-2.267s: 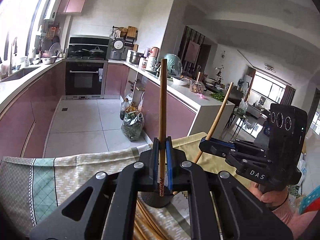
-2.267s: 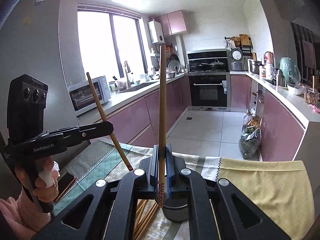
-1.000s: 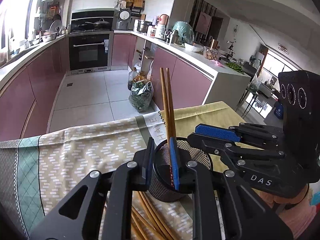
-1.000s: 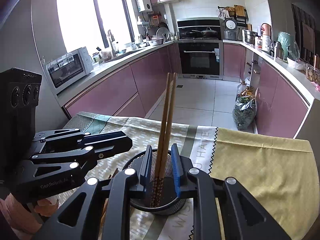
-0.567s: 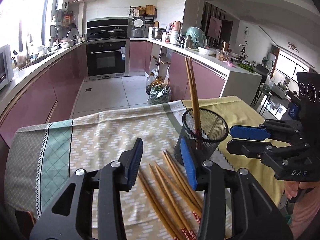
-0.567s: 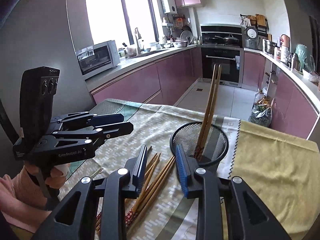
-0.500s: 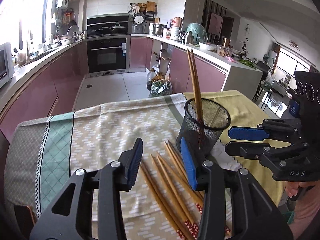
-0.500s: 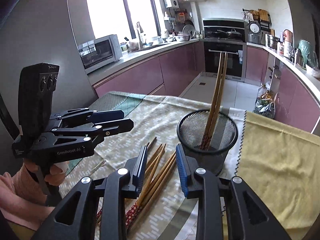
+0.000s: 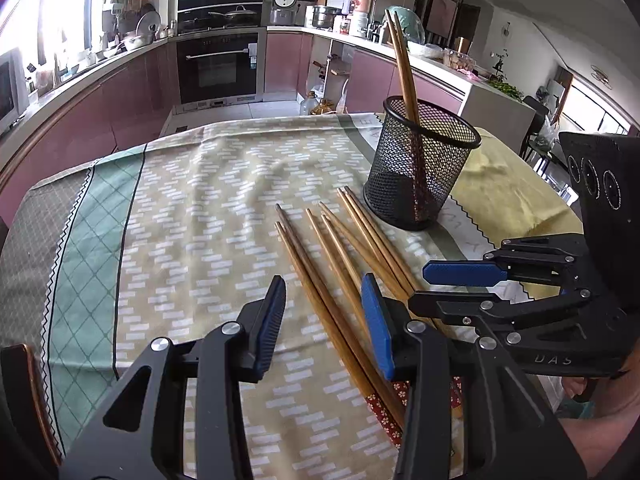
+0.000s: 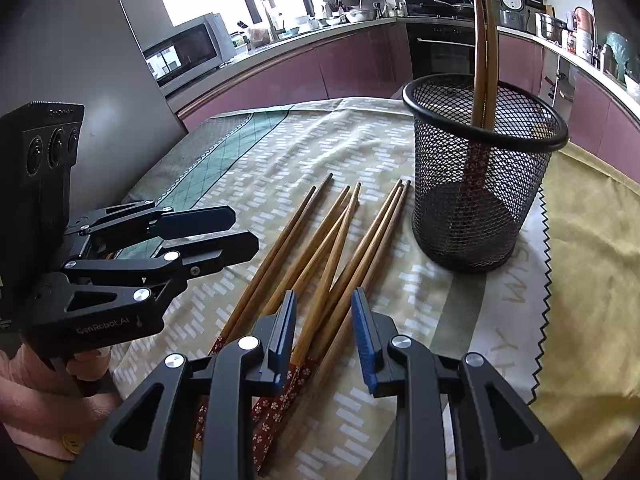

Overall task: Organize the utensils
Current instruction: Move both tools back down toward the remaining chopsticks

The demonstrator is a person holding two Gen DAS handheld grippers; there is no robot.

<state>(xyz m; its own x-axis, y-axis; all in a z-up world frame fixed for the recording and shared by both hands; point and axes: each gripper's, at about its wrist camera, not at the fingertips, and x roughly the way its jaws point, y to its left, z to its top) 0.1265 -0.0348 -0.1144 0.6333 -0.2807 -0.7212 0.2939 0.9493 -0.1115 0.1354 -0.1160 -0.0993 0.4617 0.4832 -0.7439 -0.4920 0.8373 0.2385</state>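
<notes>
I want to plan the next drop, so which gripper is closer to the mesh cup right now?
Right, by a small margin. The right gripper hangs over the loose chopsticks on the cup's side of the pile; the left gripper is further from the mesh cup.

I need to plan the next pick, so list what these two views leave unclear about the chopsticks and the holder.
- Loose chopsticks: their patterned ends run under the left gripper in the left wrist view and under the right gripper in the right wrist view, so an exact count is unsure.
- Mesh holder: the mesh blurs the lower ends of the two chopsticks standing inside.
- Tablecloth: near edge cut off by both frames.
</notes>
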